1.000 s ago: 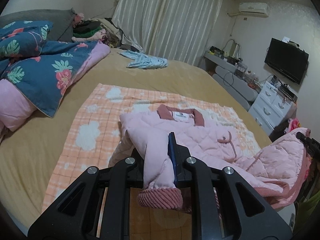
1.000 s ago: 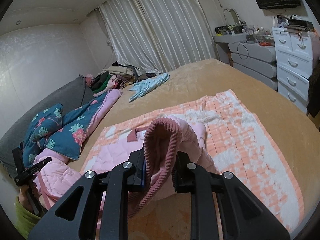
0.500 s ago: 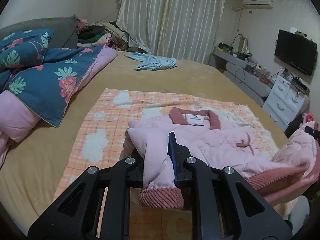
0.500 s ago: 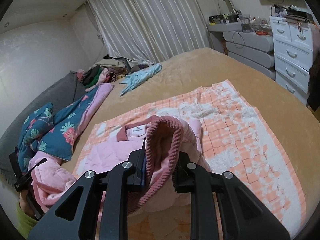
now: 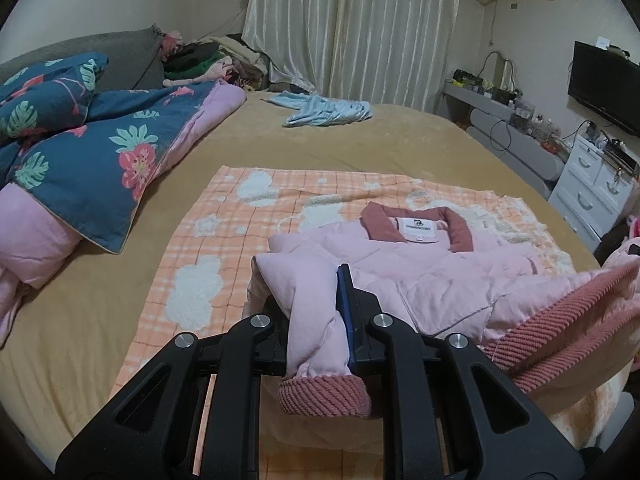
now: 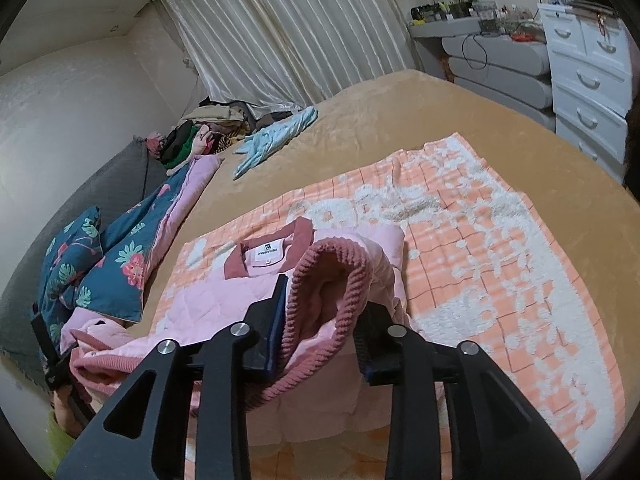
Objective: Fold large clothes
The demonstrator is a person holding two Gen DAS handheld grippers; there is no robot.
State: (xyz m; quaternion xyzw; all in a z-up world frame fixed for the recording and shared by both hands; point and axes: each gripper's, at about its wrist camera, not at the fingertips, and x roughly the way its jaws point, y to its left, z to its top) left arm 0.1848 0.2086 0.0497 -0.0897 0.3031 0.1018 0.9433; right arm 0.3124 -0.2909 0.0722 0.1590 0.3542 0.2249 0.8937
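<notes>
Bedroom with pale curtains (image 5: pixel 352 28) behind a wide bed (image 5: pixel 420 140) covered in a tan spread. On it lies an orange checked blanket (image 5: pixel 224 248) with white cloud shapes, and on that blanket rests the pink quilted jacket (image 5: pixel 432 276), collar (image 5: pixel 416 226) away from the cameras, label showing. Its two sleeves are lifted off the blanket. The left tool (image 5: pixel 342 308) is clamped tight on one sleeve (image 5: pixel 308 312), whose ribbed cuff (image 5: pixel 324 396) hangs below the jaws. The right tool (image 6: pixel 326 312) has just been opening its jaws; the other sleeve's ribbed cuff (image 6: pixel 340 280) sits draped between them, touching the left pad, while whether the right pad is on it cannot be told, since the cuff hides that side. Left of the blanket a dark blue flowered quilt (image 5: pixel 92 152) with pink lining is bunched against a grey headboard (image 5: pixel 100 56). Farther back a light blue garment (image 5: pixel 324 110) lies near a heap of clothes (image 5: pixel 212 60). Along the right wall stand a white chest of drawers (image 6: pixel 588 64), a grey dressing table (image 6: pixel 496 56), and a television (image 5: pixel 604 84)
</notes>
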